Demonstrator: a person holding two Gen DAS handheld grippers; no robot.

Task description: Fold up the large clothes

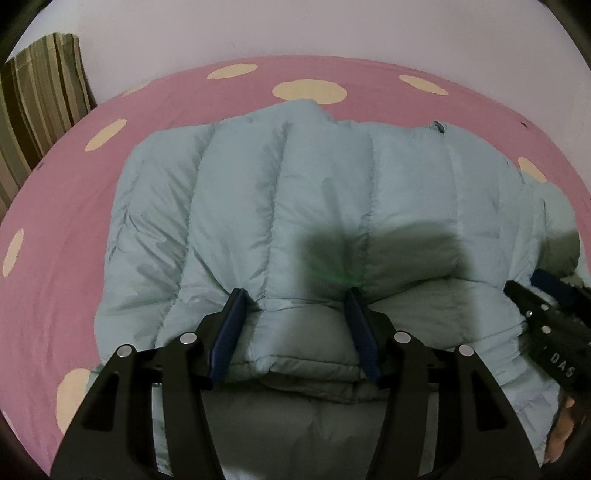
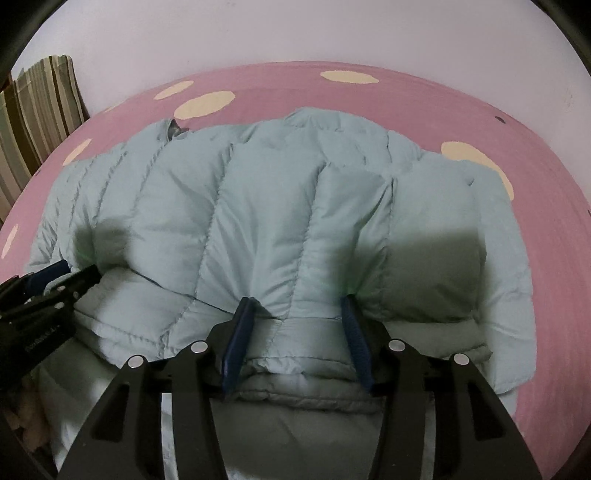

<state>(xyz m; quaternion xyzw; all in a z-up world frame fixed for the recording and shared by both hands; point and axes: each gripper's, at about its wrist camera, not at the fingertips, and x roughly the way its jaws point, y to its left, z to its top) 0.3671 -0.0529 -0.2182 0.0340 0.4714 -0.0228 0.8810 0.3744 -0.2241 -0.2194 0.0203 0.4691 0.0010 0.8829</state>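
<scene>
Puffer jacket (image 1: 295, 192), pale blue and quilted, is lying spread over the pink bedsheet (image 1: 66, 229) with its cream dots, reaching nearly from the sheet's left edge to its right, and its near hem is doubled back over itself toward the person. Off the sheet's far left corner, a striped curtain (image 1: 40, 107) is hanging against the pale wall (image 1: 295, 26).

Moving rightward, the left gripper (image 1: 295, 325) is pointing down at the near folded edge, its blue pads (image 1: 229, 332) standing about half apart with a thick roll of jacket bulging up between them; both pads are sitting against the fabric, so it is gripping that fold.

Further right, the right gripper (image 2: 295, 328) is doing the same on the jacket's near edge, half-spread jaws pinching a padded bundle between the blue pads (image 2: 236, 336). Both tools are working side by side, near each other, each one showing at the rim of the other's wrist view. Their shadows are falling across the quilting just beyond the fingertips.
</scene>
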